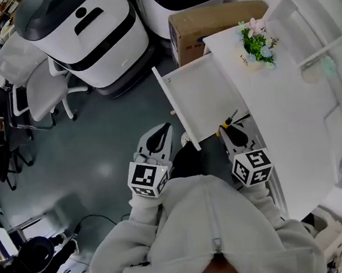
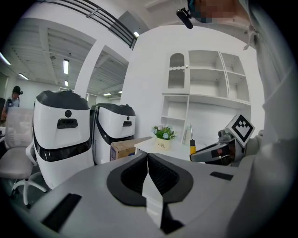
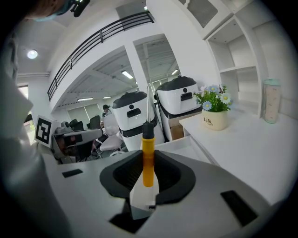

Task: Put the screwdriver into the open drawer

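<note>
The screwdriver (image 3: 147,155) has a yellow handle and a black collar, and its thin shaft points up and away from the jaws. My right gripper (image 3: 148,173) is shut on the handle. In the head view the right gripper (image 1: 231,126) holds the screwdriver (image 1: 231,119) over the near right corner of the open white drawer (image 1: 206,94). My left gripper (image 1: 165,130) hovers just left of the drawer's front panel, over the floor. Its jaws are shut with nothing between them (image 2: 148,158). The left gripper view also shows the screwdriver (image 2: 191,139) upright in the right gripper (image 2: 212,152).
The drawer sticks out from a white desk (image 1: 285,112) that carries a small flower pot (image 1: 258,47). White shelves (image 1: 317,16) stand behind it. A cardboard box (image 1: 206,20), two large white machines (image 1: 84,32) and an office chair (image 1: 35,87) stand on the grey floor.
</note>
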Demonstrator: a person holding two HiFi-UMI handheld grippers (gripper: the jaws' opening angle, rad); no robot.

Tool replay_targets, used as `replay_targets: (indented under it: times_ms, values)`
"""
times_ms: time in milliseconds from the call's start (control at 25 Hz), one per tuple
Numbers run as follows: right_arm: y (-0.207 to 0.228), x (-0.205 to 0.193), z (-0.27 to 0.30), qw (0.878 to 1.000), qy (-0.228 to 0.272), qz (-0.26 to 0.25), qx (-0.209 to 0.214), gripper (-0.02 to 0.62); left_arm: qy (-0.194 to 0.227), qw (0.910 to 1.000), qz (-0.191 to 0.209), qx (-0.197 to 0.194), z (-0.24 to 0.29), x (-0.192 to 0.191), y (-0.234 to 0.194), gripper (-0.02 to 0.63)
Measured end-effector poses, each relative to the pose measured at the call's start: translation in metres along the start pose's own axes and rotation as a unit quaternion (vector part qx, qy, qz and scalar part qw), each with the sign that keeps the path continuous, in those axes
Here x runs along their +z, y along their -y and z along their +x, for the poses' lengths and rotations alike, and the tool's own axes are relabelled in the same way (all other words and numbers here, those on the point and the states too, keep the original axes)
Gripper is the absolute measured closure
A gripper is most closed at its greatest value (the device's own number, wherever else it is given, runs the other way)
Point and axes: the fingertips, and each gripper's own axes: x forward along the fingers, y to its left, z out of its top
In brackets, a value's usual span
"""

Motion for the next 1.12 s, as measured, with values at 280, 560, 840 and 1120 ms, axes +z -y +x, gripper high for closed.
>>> replay_targets:
  times_ms: [280,560,840,1120]
  values:
    - [0.018,0.007,0.035,1.000,-0.028,0.002,0.000,0.508,-0.005,1.0000,-0.003,-0.003,0.034,0.007,-0.019,0.586]
    - [0.034,0.003,0.073,0.997,-0.075,0.000,-0.003,0.508,-0.011,0.9995,-0.028,0.007,0.051,0.000,-0.043,0.586]
    - [0.038,-0.001,0.113,0.993,-0.112,0.020,0.012,0.508,-0.017,0.9987,-0.041,0.025,0.052,-0.007,-0.066,0.586]
    - [0.043,-0.007,0.157,0.988,-0.150,0.033,0.022,0.508,-0.020,0.9984,-0.044,0.028,0.053,-0.009,-0.077,0.586]
